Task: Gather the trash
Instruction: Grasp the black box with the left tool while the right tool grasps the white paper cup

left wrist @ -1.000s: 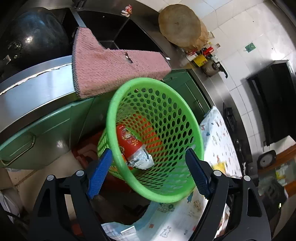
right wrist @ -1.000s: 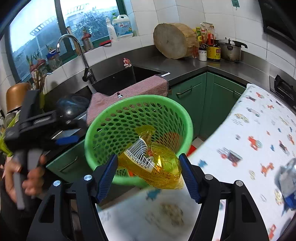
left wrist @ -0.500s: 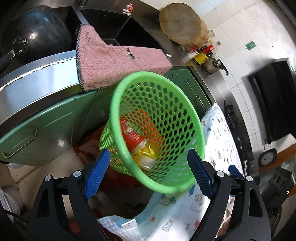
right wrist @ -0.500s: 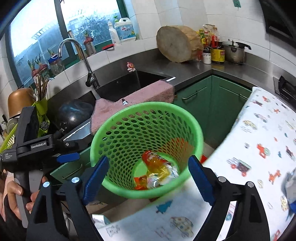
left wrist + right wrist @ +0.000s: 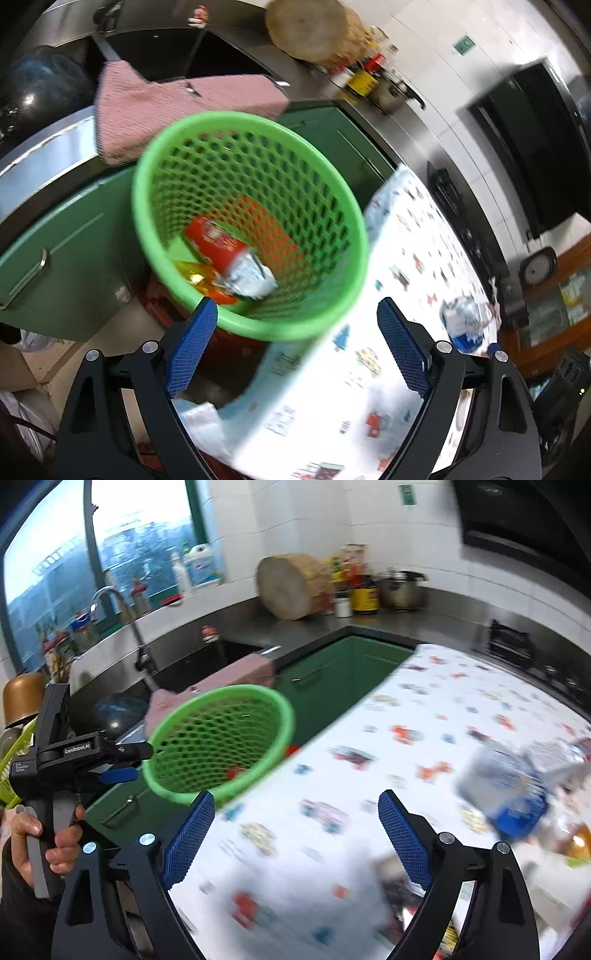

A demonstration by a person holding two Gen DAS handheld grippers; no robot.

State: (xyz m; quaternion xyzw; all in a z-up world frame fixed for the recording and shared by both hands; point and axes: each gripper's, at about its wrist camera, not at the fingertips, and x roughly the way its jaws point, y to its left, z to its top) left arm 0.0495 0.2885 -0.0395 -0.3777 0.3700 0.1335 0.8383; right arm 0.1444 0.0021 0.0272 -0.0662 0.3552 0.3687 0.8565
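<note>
Between the blue pads of the right gripper [image 5: 296, 840] nothing is held: its jaws have just been opening and now stand wide over the printed tablecloth [image 5: 424, 709], empty. The left gripper [image 5: 295, 347] shows the same picture, jaws freshly widened and gaping, with only the near rim of the green basket [image 5: 321, 325] and the cloth's edge seen through the gap, neither one touched. Inside that basket, which stands just off the table's left edge in front of the green cabinets [image 5: 55, 236], lie a red wrapper [image 5: 218, 242] with a crumpled silver end and a yellow packet [image 5: 199, 275] beside it, so part of the collecting looks done. More rubbish waits on the table's far right: a crumpled clear plastic bag with a blue patch [image 5: 513, 797], blurred in the right wrist view, with other scraps near it too smeared to name. The person's hand [image 5: 55, 834] grips the left tool's handle at the left of that view.

The step in hand appears to be the reach for the next piece. To do it well, the right gripper should keep its jaws wide until the bag sits fully between the pads, come down from above rather than sliding in, and pinch a thick fold so thin film does not slip free. Snagging the tablecloth with the bag is the risk to watch.
</note>
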